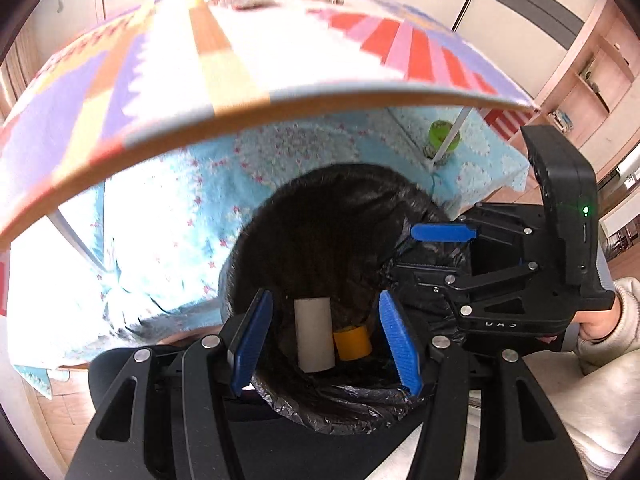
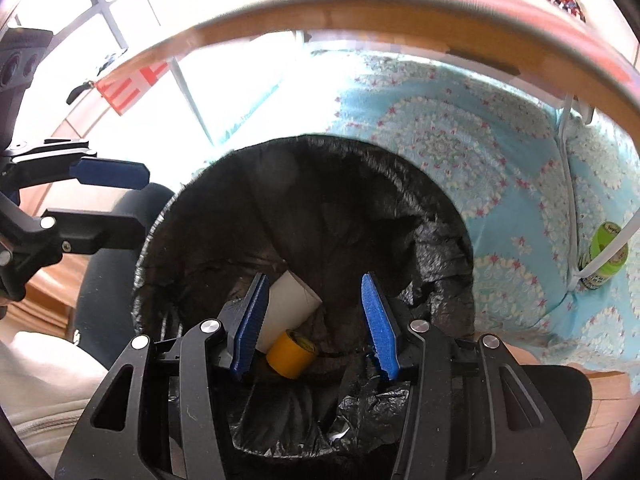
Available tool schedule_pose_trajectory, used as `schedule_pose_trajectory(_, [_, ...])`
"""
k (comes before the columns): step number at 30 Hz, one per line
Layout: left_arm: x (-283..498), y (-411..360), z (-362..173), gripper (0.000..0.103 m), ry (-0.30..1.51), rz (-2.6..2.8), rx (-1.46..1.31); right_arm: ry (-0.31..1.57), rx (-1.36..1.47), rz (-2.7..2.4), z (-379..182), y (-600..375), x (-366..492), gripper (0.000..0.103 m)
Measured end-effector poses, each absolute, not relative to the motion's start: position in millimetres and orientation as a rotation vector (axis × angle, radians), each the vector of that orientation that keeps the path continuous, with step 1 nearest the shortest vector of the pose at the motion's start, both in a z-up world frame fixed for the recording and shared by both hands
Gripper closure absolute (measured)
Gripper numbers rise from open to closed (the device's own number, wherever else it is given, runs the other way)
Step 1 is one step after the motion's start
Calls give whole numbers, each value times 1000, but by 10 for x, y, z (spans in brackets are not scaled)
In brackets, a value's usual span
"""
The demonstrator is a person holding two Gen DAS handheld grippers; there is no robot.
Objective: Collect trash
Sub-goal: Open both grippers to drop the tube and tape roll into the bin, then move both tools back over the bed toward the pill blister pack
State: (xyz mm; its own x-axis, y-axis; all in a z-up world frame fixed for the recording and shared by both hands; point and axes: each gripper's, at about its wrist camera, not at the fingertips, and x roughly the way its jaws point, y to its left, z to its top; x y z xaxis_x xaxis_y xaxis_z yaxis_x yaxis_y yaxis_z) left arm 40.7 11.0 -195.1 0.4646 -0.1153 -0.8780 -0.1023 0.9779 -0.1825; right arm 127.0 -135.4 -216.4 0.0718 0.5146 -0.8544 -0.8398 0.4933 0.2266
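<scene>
Two tongs are hovering over the black-lined bin: left tongs gaping wide and empty, the white tube and yellow tape roll lying between and below their fingers; right tongs likewise spread, gripping nothing.

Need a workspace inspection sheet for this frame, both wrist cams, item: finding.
Surface: table with patterned cloth, seen from its near edge; far-end items blurred.
Job's things: bin lined with black bag below the table edge; inside lie a white cardboard tube and a yellow tape roll, touching.
Clutter: green-lidded jar on the blue floral cloth by a white table leg.
Grippers: left gripper and right gripper both over the bin mouth, jaws open, holding nothing.
Cables: nothing seen.
Surroundings: wooden shelving in the left view, bright window in the right view.
</scene>
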Motion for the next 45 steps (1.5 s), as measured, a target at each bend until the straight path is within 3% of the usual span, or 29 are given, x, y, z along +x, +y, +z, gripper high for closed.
schedule_pose_trajectory(15, [427,94,-1161,49,887,-2,-143,880,-307,1088,-1316,-1497,1333,55])
schedule_pose_trajectory(34, [1274,555,-759,49,829,106,-168,723,-303,1012,-822,-1336,2090,55])
schedule_pose_trajectory(37, [1471,629,-731,33,831,125,-177,710,-302,999,-787,-1300,2281,55])
schedule_pose_trajectory(45, [2009,855,-804,26,850,158,-217,688,-322,977,-802,-1140,2714,54])
